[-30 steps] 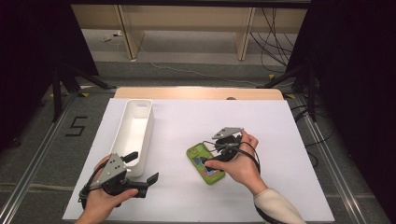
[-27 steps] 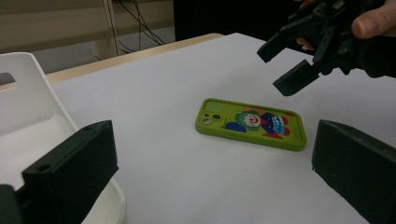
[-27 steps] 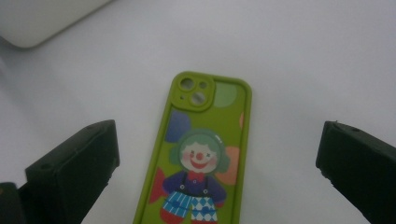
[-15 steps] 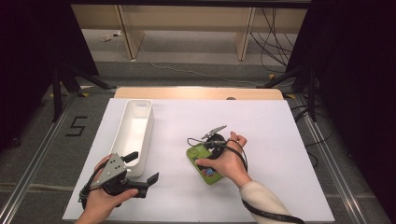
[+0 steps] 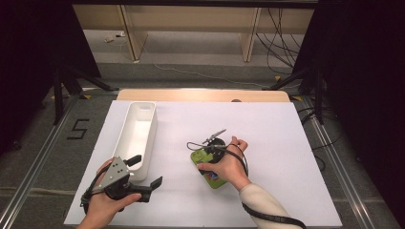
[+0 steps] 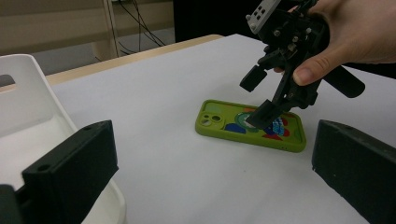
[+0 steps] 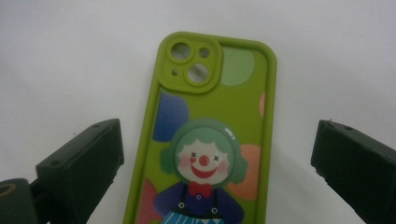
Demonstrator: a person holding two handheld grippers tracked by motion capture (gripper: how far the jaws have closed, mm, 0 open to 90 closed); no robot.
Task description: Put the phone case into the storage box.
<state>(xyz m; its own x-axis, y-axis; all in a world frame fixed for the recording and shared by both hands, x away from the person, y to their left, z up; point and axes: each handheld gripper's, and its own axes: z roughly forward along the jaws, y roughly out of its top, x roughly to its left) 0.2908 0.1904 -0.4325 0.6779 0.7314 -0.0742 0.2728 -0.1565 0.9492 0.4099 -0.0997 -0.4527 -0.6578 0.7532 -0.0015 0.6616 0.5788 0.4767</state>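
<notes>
While both hands work at the white bench [image 5: 286, 143]:
Phone case [image 7: 205, 135]: green, clown picture, lying flat mid-bench.
Right gripper [image 5: 210, 153]: directly over the case, fingers spread wide on either side.
Left gripper [image 5: 143, 172]: fingers apart, empty, beside the white tray [image 5: 138, 131].

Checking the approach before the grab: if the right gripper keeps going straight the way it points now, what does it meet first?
Most likely the green phone case. The right gripper points down at it with jaws open, one on each side, and nothing shows between. How close it already is stays unclear.
</notes>
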